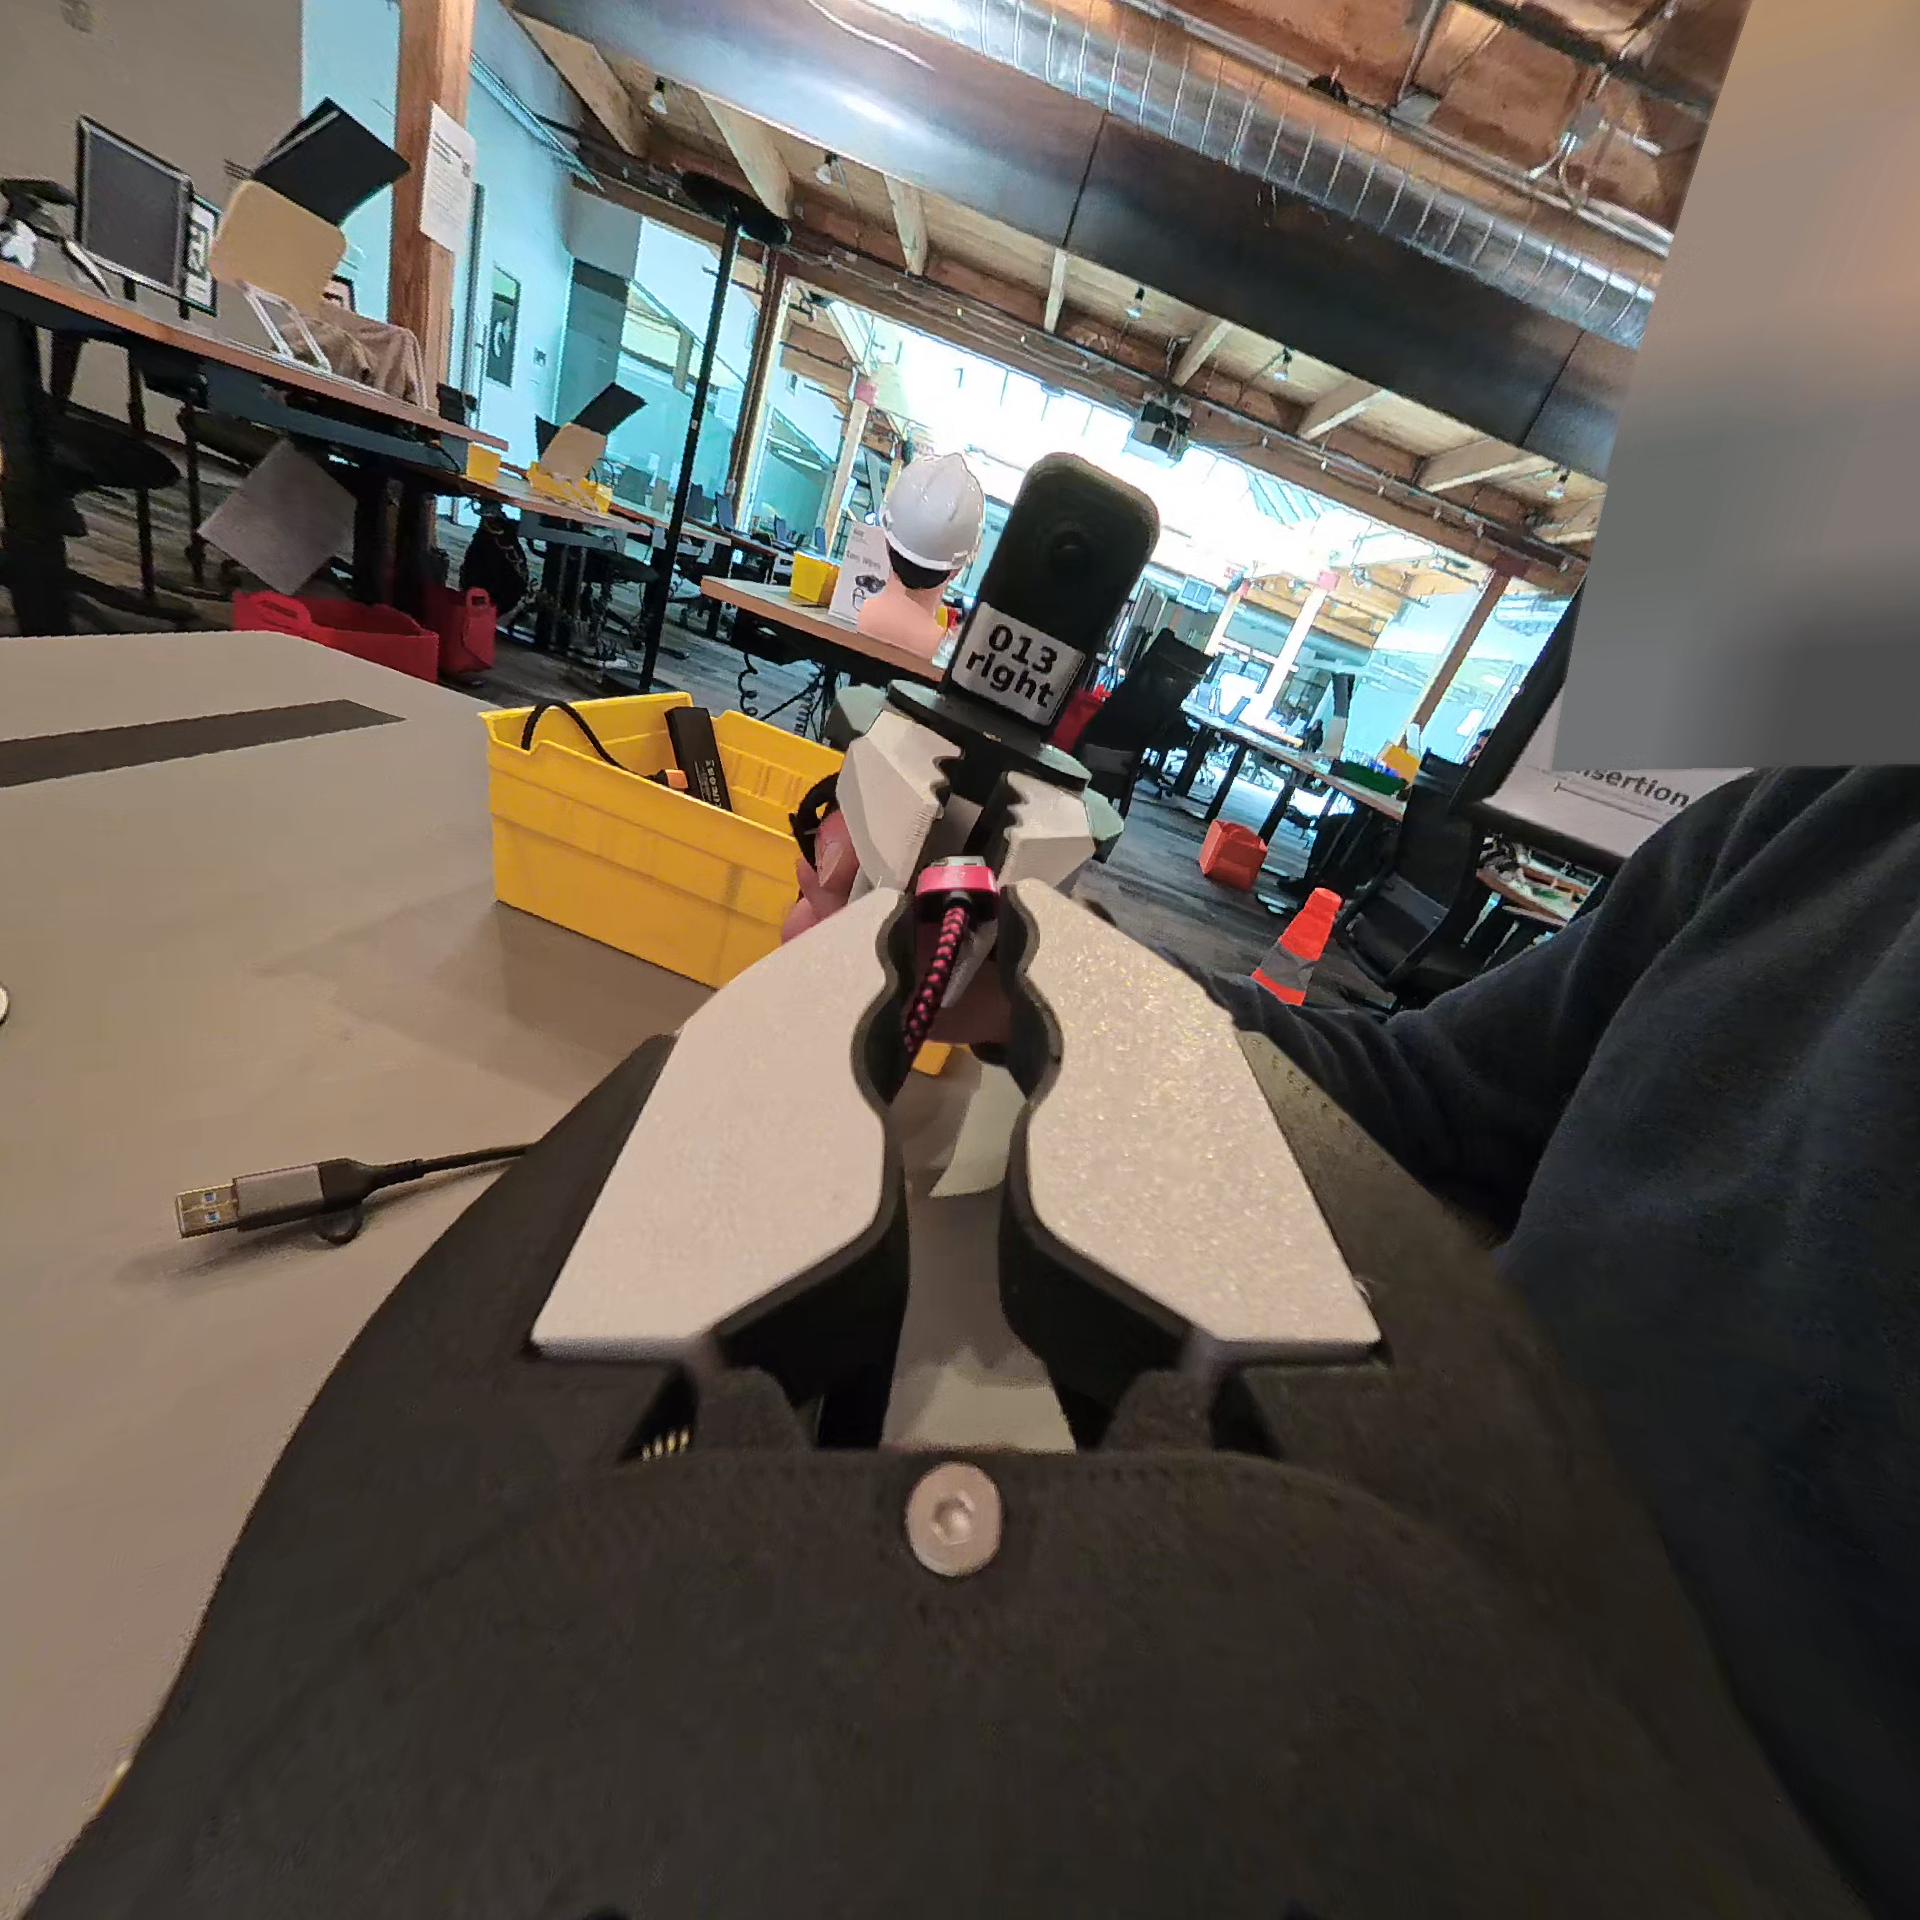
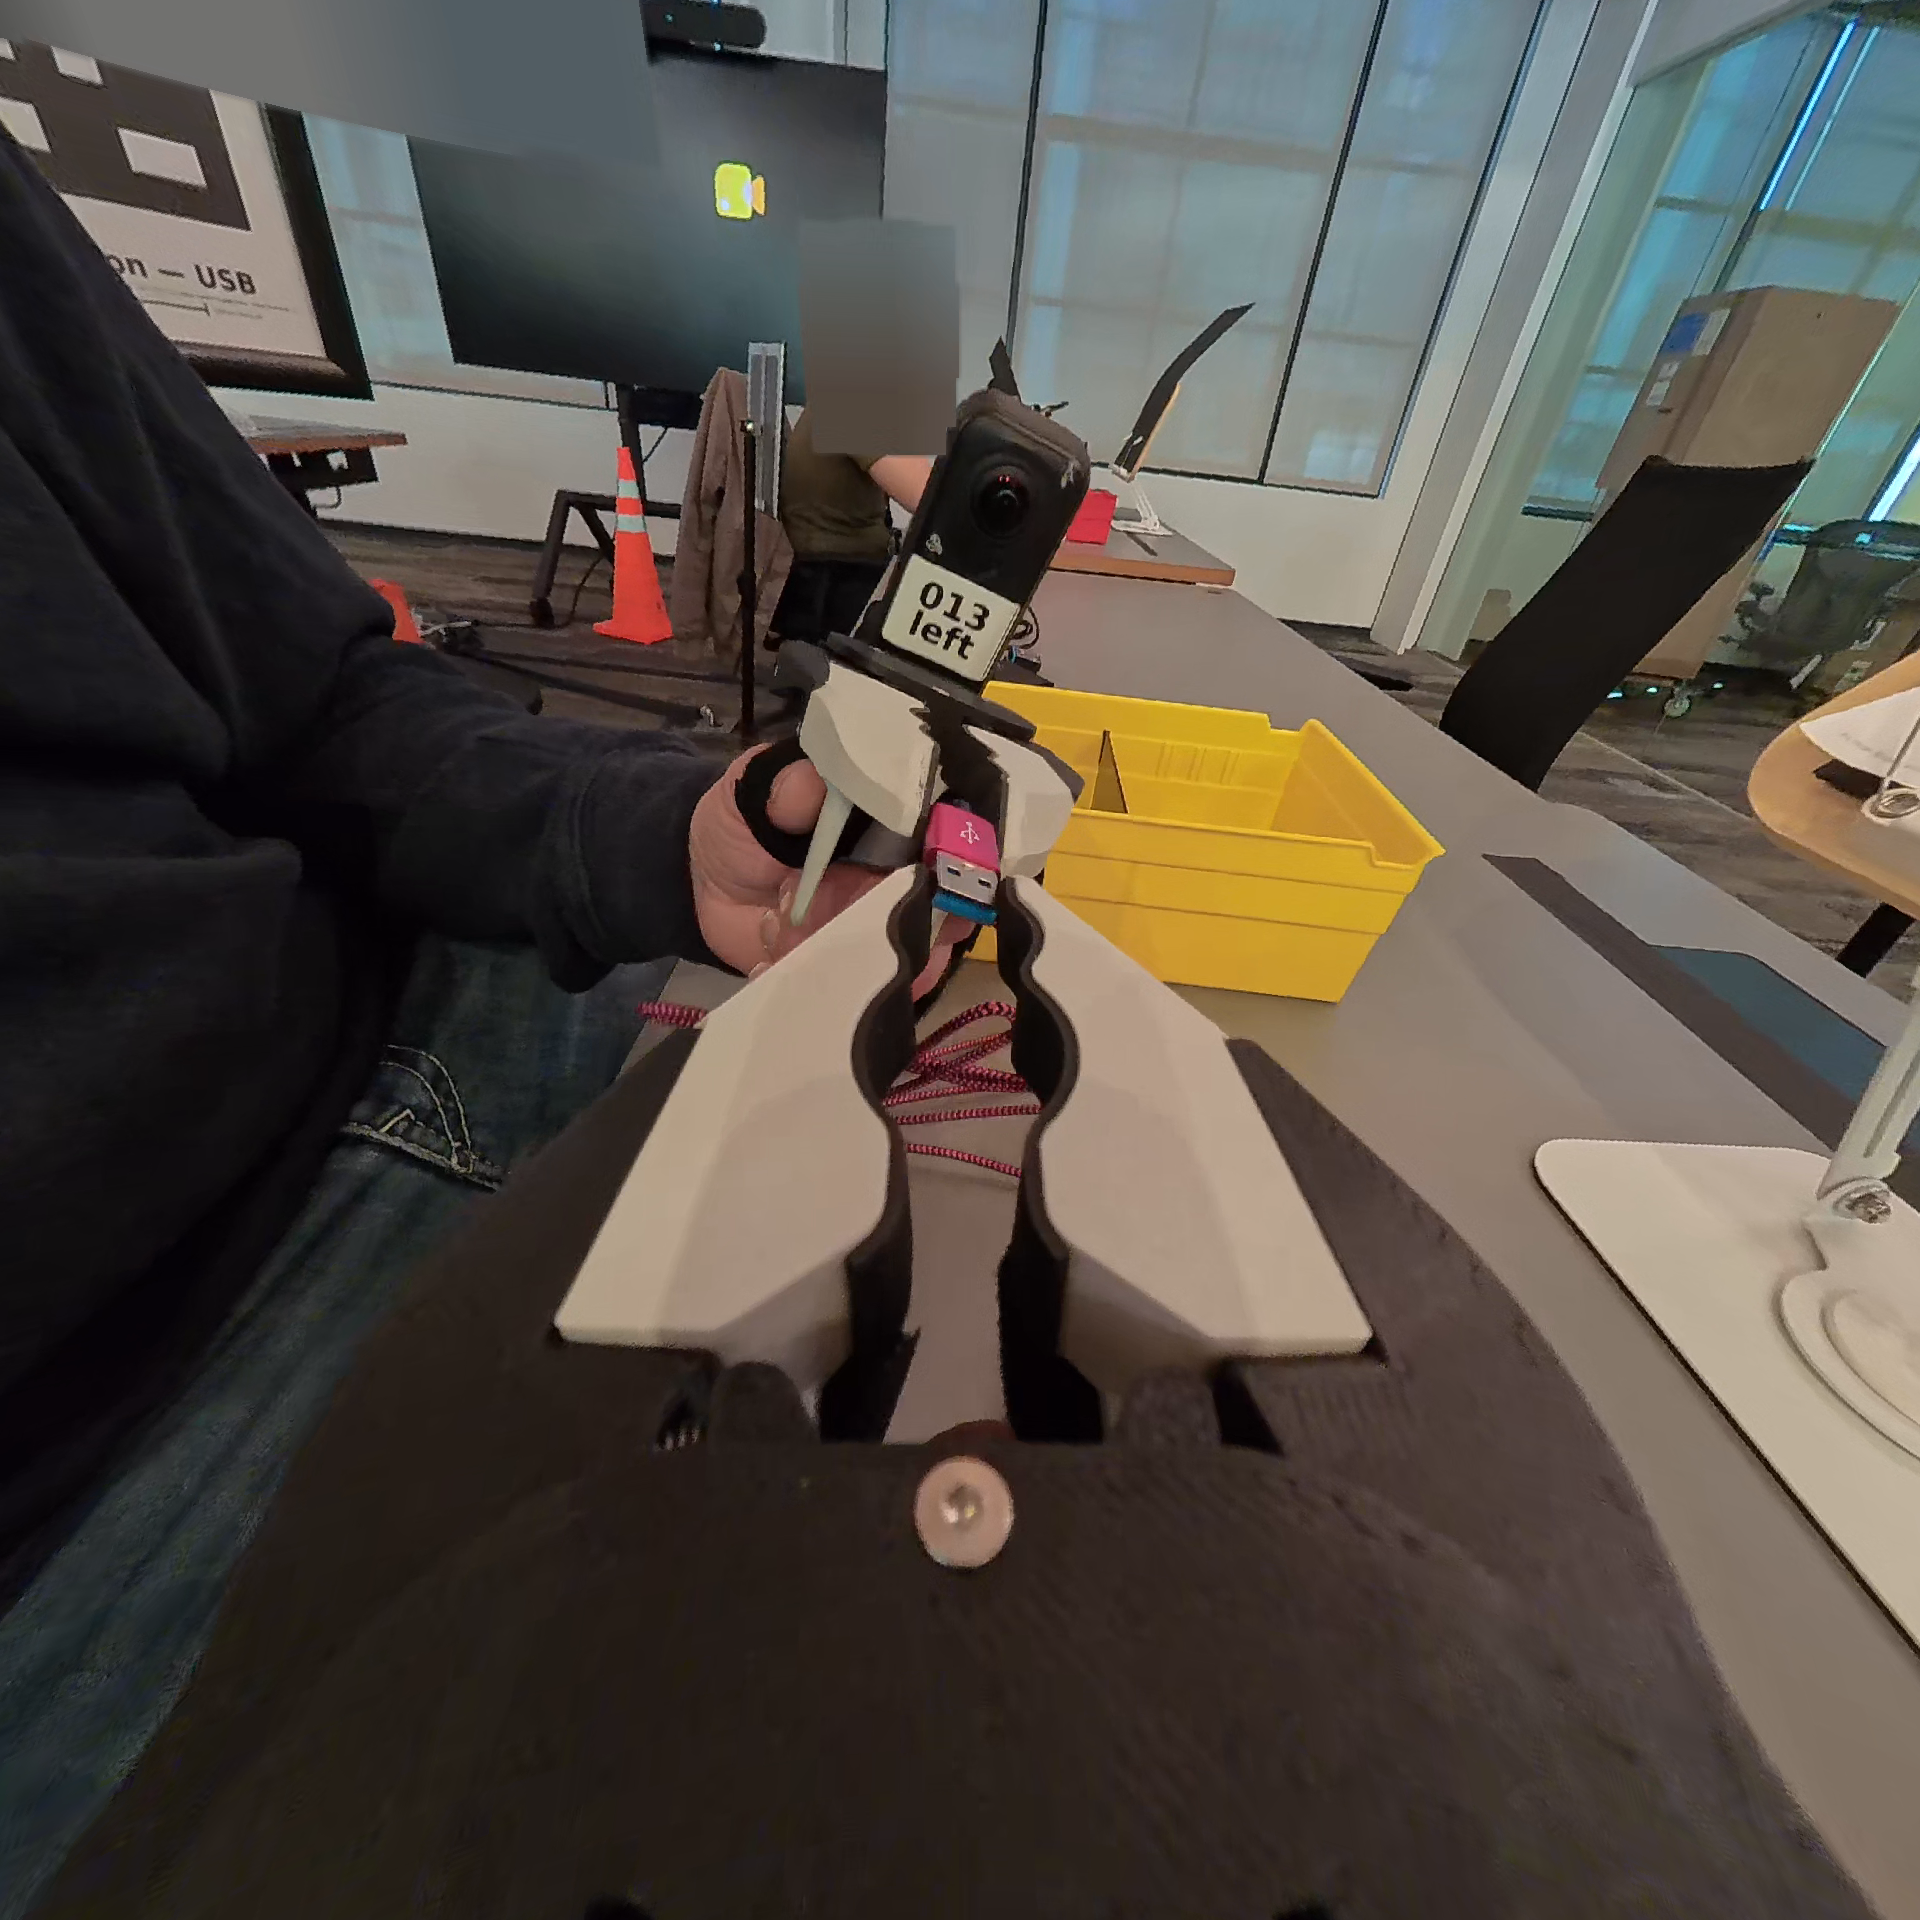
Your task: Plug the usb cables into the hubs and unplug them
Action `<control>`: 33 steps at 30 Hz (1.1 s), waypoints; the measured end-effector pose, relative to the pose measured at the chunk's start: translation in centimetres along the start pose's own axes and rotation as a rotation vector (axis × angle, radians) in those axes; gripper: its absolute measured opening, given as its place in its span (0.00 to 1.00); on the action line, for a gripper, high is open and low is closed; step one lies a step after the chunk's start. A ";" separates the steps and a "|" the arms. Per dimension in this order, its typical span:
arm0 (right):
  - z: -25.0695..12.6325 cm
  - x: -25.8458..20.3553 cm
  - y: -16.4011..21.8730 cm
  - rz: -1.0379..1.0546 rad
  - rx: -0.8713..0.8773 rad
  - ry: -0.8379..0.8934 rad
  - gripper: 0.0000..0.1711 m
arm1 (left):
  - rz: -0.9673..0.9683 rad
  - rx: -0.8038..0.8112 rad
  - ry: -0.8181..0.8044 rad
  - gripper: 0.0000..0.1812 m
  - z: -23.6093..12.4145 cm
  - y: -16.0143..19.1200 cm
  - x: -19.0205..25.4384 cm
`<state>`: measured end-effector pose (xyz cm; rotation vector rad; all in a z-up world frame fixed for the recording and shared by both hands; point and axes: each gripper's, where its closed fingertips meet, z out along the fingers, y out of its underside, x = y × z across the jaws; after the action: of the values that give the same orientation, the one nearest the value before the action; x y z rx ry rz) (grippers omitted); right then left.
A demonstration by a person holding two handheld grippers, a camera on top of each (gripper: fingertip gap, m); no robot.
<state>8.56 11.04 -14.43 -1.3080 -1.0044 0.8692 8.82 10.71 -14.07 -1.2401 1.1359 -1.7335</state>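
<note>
A pink USB plug on a pink-and-black braided cable is held in the air between my two grippers, which face each other tip to tip. My left gripper is shut on the plug's pink body, and the cable runs back between its fingers. In the right wrist view the plug points its metal end at my right gripper, whose tips close on that end. Loose cable coils lie on the table below. A black hub-like bar lies in a yellow bin.
A grey USB plug on a dark cable lies on the grey table to the left. A yellow bin stands behind the grippers. A white stand base sits at the right. A person's dark sleeve crosses the right side. Both grippers' tips are close together, under 4 cm apart.
</note>
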 end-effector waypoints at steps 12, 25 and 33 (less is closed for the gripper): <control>-0.2 0.2 -0.7 0.018 0.168 0.093 0.05 | -0.077 0.099 0.010 0.08 0.5 -0.6 0.0; -0.3 0.0 -1.2 -0.016 0.197 0.107 0.05 | -0.146 0.143 0.049 0.08 0.8 -1.0 0.5; -0.2 -0.1 -1.2 -0.081 0.170 0.134 0.05 | -0.168 0.138 0.059 0.08 0.8 -0.9 0.7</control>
<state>8.65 10.75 -13.22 -1.1576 -0.8538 0.7778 9.33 10.24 -12.86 -1.2368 0.9498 -1.9502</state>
